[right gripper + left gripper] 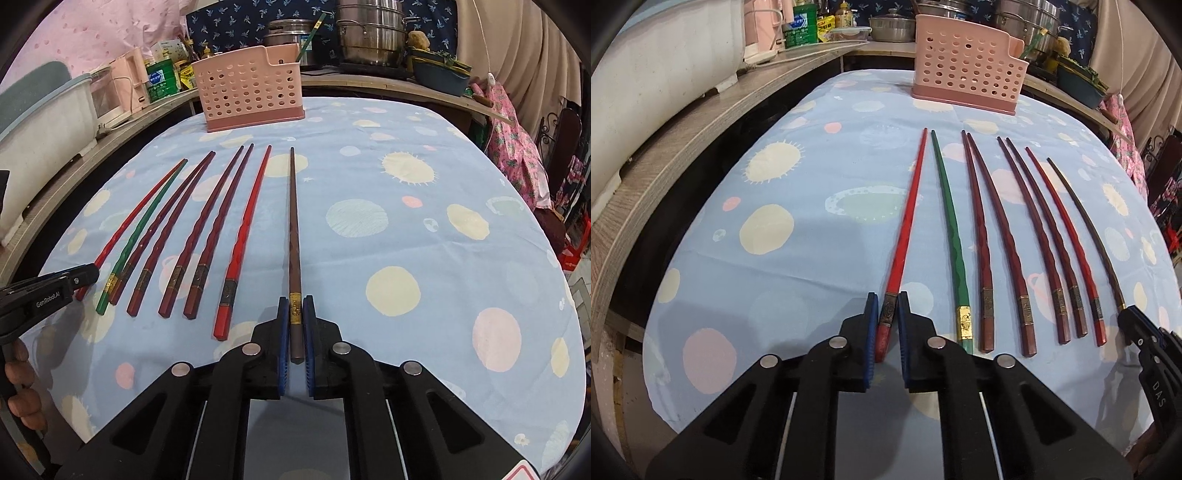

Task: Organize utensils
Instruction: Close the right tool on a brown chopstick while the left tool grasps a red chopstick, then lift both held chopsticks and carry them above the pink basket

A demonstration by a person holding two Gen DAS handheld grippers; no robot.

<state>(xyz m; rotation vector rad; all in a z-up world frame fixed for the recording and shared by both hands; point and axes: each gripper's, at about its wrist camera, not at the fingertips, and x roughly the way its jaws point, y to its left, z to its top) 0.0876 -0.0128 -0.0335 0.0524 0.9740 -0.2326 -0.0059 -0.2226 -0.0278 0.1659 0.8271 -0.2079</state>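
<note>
Several chopsticks lie side by side on a blue spotted tablecloth (798, 280). My left gripper (887, 297) is shut on the thick end of the leftmost red chopstick (908, 214). A green chopstick (948, 221) lies just right of it, then dark red ones (979, 236). My right gripper (295, 300) is shut on the thick end of the rightmost brown chopstick (293, 221), with a red chopstick (245, 236) to its left. A pink perforated utensil holder (964, 62) (251, 88) stands at the table's far side.
A wooden counter (665, 162) curves along the left and back with bottles, a pink appliance and steel pots (373, 33). A green stick (310, 37) stands behind the holder. Pink floral cloth (517, 147) hangs at the right edge.
</note>
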